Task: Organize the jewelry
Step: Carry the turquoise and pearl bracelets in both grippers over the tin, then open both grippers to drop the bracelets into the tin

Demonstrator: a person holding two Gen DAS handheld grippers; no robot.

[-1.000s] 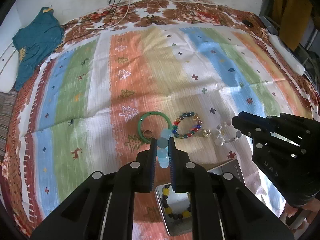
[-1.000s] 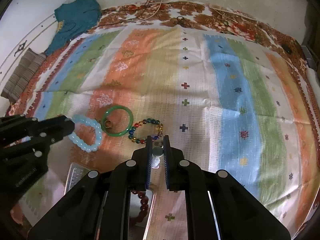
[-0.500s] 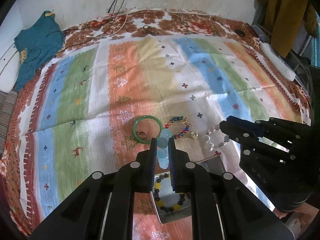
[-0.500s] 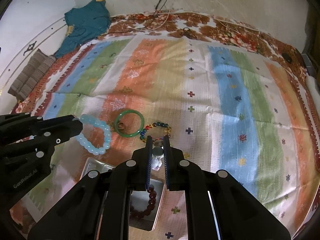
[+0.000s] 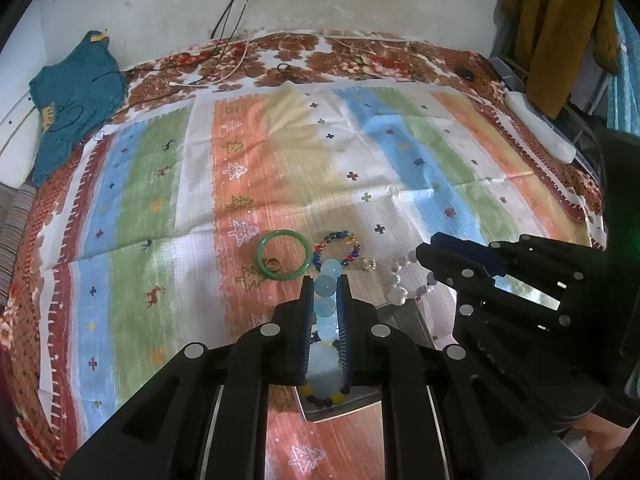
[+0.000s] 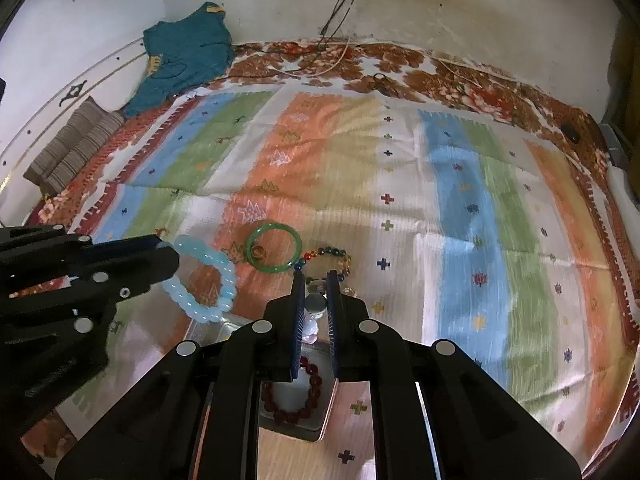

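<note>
My left gripper is shut on a pale blue bead bracelet, held above a metal tray; the bracelet also hangs from it in the right wrist view. My right gripper is shut on a clear white bead bracelet, also seen in the left wrist view. A green bangle with a small ring inside it, a multicoloured bead bracelet and a small gold charm lie on the striped cloth. A black-and-yellow bead bracelet and a dark red bead bracelet lie in the tray.
A teal garment lies at the far left corner. Cables run along the cloth's far edge by the wall. Folded striped fabric sits at the left. A mustard garment hangs at the far right.
Both grippers have risen and drawn back with their bracelets, so the jewellery on the cloth looks farther off. More of the tray and the wall shows.
</note>
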